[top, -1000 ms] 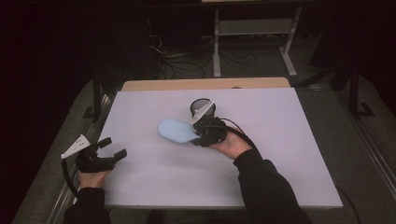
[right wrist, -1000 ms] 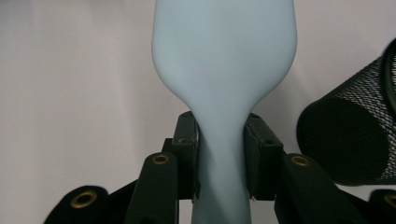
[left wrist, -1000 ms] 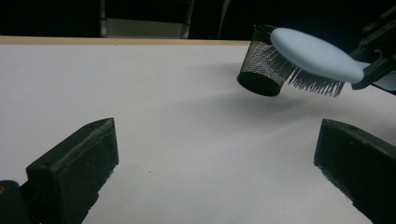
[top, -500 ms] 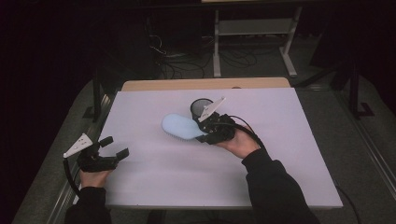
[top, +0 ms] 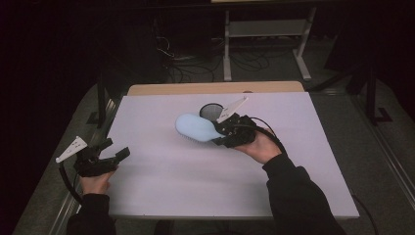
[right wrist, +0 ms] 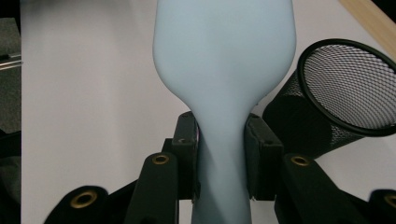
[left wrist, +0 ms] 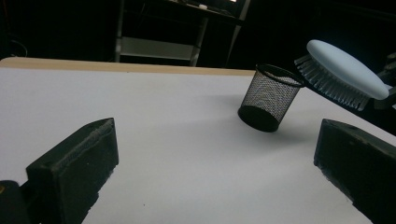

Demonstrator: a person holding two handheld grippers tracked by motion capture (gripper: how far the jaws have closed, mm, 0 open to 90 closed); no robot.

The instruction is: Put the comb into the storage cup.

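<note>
My right gripper [top: 219, 131] is clamped on the narrow handle of the pale blue brush [top: 195, 128]; in the right gripper view both pads press against the handle's sides, with the broad brush head [right wrist: 224, 42] extending straight ahead of the jaws. The brush is clear of the white table [top: 161, 181], bristles facing down, as the left gripper view shows [left wrist: 343, 74]. The black mesh cup [top: 211, 112] stands upright just beside my right gripper, on its far side, close to the brush but not visibly touching it. My left gripper [top: 113, 149] rests near the table's left edge, well apart from brush and cup, its jaws spread wide with nothing between them.
</note>
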